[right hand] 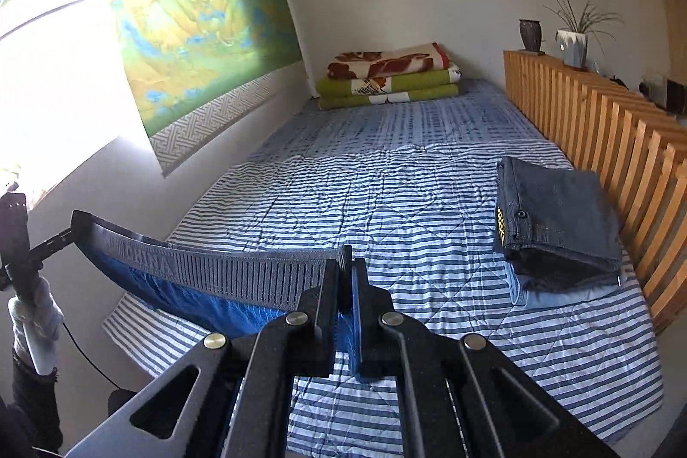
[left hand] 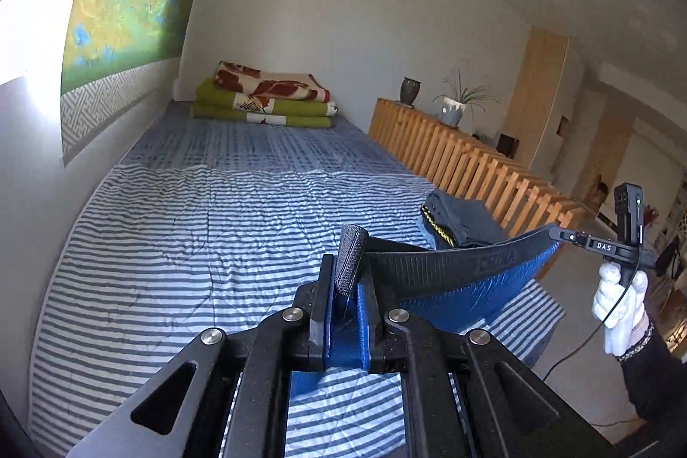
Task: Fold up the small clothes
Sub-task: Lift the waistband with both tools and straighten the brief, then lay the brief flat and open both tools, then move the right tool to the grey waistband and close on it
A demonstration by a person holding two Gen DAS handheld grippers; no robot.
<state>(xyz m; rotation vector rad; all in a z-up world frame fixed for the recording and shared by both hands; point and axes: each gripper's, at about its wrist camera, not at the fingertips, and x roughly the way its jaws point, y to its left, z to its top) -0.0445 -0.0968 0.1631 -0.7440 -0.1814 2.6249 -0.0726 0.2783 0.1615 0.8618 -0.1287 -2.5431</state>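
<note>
A pair of blue briefs (left hand: 463,292) with a dark waistband (left hand: 446,258) marked CHINA hangs stretched in the air above the near end of the bed. My left gripper (left hand: 348,286) is shut on one end of the waistband, which curls up between the fingers. My right gripper (left hand: 563,235), held by a white-gloved hand (left hand: 618,299), pinches the other end. In the right wrist view, the right gripper (right hand: 345,273) is shut on the waistband (right hand: 240,271), and the briefs (right hand: 193,301) run left to the left gripper (right hand: 72,232).
The striped quilt (right hand: 386,200) covers the bed. A stack of folded dark clothes (right hand: 558,217) (left hand: 468,219) lies by the wooden slatted rail (right hand: 601,123). Folded blankets (right hand: 386,76) sit at the far end. A painted scroll (right hand: 193,28) hangs on the left wall.
</note>
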